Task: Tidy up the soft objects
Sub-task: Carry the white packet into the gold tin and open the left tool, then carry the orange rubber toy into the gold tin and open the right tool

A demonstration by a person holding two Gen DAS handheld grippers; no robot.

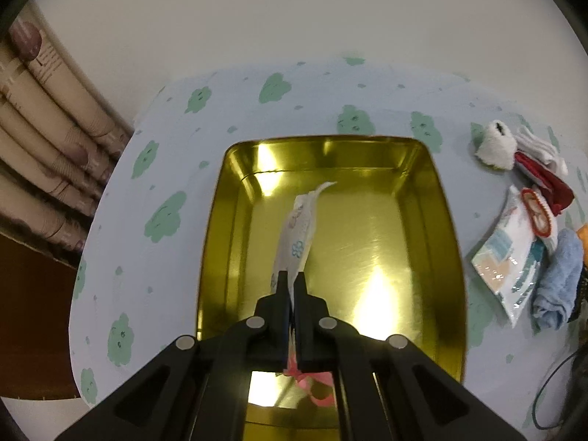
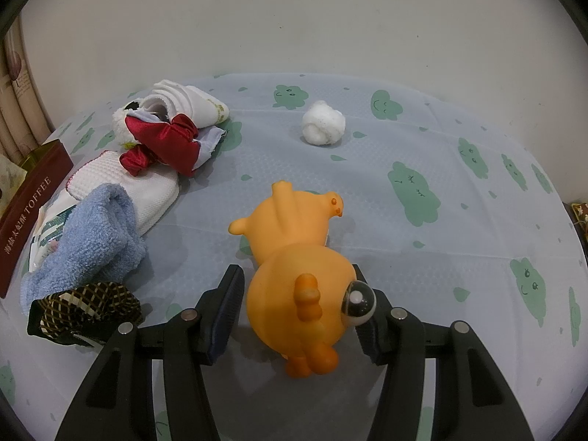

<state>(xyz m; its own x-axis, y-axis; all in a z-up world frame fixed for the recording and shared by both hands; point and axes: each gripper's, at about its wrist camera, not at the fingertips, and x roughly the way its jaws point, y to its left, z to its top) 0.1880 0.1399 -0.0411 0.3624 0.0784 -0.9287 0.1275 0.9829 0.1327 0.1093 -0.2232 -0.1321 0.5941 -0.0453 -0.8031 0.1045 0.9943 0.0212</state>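
Left gripper (image 1: pixel 291 283): jaws clenched on one end of a slim tissue packet (image 1: pixel 296 235), which hangs ahead of the tips over the floor of the gold tin tray (image 1: pixel 446 242), long axis running toward the tray's far wall; judged ready for release there. Right gripper (image 2: pixel 297 294): jaws part-open, astride the orange rubber toy (image 2: pixel 294 257) lying on the tabletop (image 2: pixel 422 257); right pad looks against its eye, left pad apart, so not gripped. Blue towel (image 2: pixel 92 228) and other cloths wait by the tabletop's left edge
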